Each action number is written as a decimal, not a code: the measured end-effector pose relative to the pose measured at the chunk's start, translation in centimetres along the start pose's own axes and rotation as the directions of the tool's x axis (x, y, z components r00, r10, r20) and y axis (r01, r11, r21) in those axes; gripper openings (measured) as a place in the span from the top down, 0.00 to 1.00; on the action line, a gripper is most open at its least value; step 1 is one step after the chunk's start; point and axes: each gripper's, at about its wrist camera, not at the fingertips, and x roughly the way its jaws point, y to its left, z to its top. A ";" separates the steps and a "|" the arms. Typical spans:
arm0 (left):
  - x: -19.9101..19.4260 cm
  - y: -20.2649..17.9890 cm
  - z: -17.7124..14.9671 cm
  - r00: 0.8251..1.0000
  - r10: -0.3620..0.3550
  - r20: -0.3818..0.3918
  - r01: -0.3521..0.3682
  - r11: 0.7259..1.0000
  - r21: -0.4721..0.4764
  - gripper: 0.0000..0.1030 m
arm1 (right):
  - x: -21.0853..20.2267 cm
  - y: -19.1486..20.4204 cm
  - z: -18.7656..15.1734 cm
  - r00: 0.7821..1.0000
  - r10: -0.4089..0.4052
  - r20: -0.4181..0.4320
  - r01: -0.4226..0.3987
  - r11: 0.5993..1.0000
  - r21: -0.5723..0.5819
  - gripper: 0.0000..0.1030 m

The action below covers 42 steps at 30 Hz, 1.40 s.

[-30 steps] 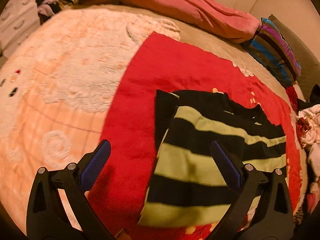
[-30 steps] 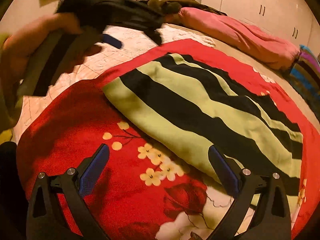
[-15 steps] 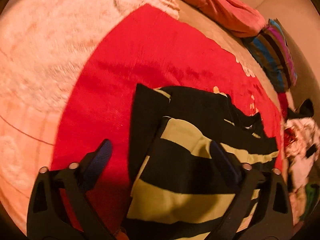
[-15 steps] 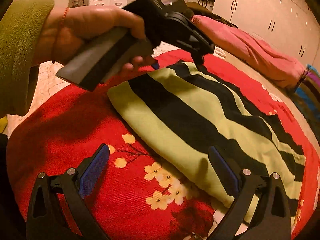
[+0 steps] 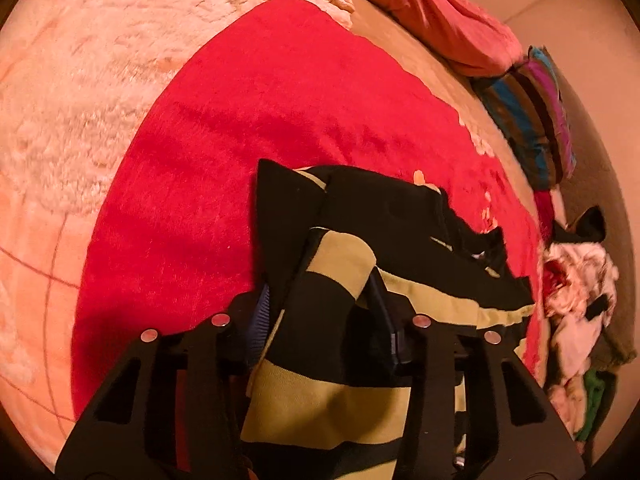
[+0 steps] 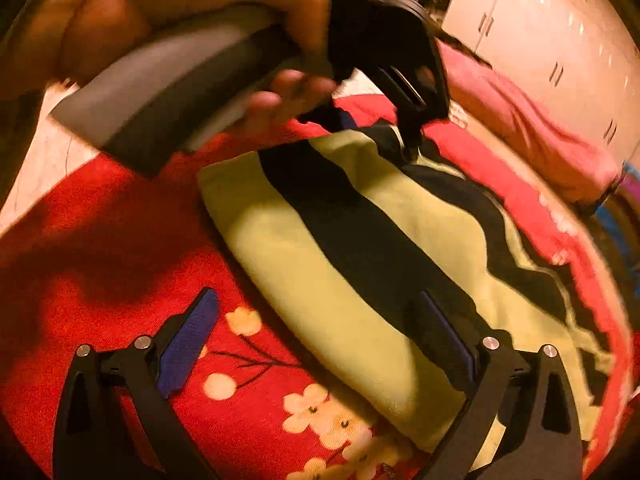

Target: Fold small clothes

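Already the black-and-yellow-green striped knit garment (image 6: 360, 248) lies partly folded on the red floral plush blanket (image 5: 224, 128) that covers the bed, its body doubled into a long band with darker layers showing beneath the top one. What looks left is at least one more fold, judging by how both tools are set at one end of it.

In the left wrist view, the left gripper (image 5: 320, 312) has just been closing, and a raised ridge of the striped cloth stands between its blue-padded fingers (image 5: 258, 320); the pads appear to press against the fabric on both sides, so I read this as a pinch taking hold of the garment's near edge. In the right wrist view the same tool shows beyond the right gripper, held in the person's hand (image 6: 192, 20), its tips down on the far corner of the garment.

The right gripper (image 6: 316, 340) has also just been closing but is still wide apart: one finger stands over the blanket just beside the garment's yellow-green edge, the other over its black stripe, with the fold's edge between them and not yet clamped.

So the grasp for the next fold is half made, and lifting and laying over remain.
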 end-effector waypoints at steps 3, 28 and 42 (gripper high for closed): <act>-0.1 0.5 -0.3 1.000 -0.024 0.011 0.024 0.999 -0.042 0.74 | -0.2 -3.2 0.0 0.991 0.129 0.023 -0.131 0.978 0.160 0.78; -2.3 -24.9 -7.7 0.942 -0.333 -0.034 0.332 0.914 0.233 0.88 | -13.8 -16.9 -10.2 0.953 0.132 0.274 -0.273 0.769 0.578 0.93; -3.7 -21.4 -12.7 0.995 -0.048 0.083 0.012 0.922 0.388 0.75 | -15.2 -21.6 -18.2 0.963 0.133 0.235 -0.267 0.607 0.749 0.63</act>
